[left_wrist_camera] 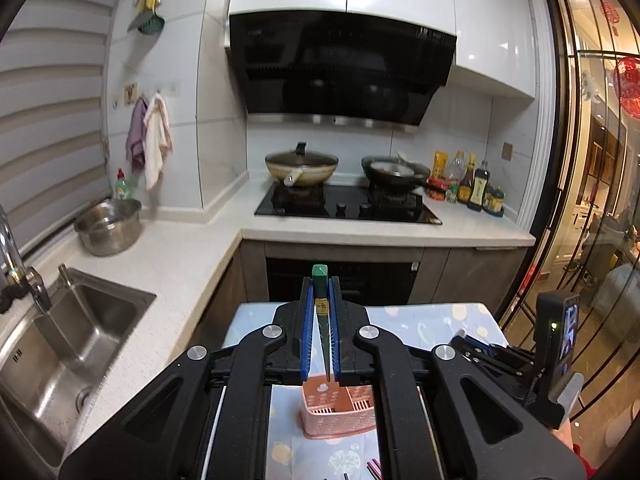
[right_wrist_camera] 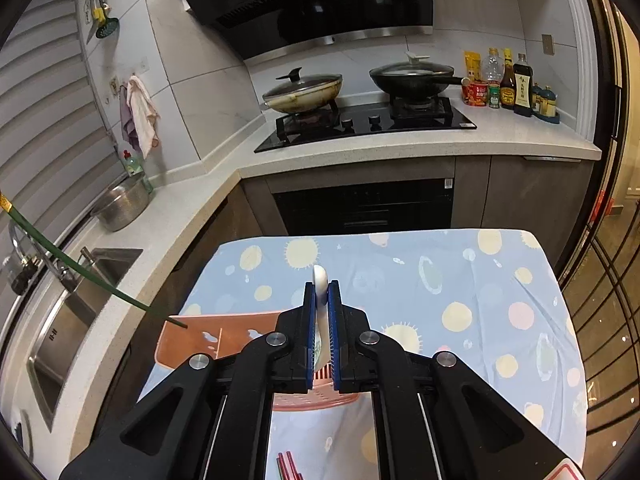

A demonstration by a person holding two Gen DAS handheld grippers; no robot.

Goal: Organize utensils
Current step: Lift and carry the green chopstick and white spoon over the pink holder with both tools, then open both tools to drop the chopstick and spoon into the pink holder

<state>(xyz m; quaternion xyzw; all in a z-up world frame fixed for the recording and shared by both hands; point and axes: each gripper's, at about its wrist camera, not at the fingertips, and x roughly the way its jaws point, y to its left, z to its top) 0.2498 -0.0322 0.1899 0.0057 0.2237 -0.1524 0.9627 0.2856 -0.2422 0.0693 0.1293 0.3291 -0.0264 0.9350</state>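
The left gripper (left_wrist_camera: 320, 280) is clenching a slim dark green chopstick (left_wrist_camera: 320, 276) between its blue-padded fingers (left_wrist_camera: 307, 312), above the pink perforated plastic utensil basket (left_wrist_camera: 336, 412) that is standing on the table with the blue spotted cloth (right_wrist_camera: 460, 280). The right gripper (right_wrist_camera: 320, 284) is gripping a white ceramic spoon (right_wrist_camera: 320, 280), just right of and beyond that basket. Red chopsticks (right_wrist_camera: 288, 466) are lying near the table's near edge.

Basket (right_wrist_camera: 208, 338) half hidden behind gripper; red chopsticks (right_wrist_camera: 288, 468) cut by bottom edge; bottle (right_wrist_camera: 522, 84) labels unreadable.
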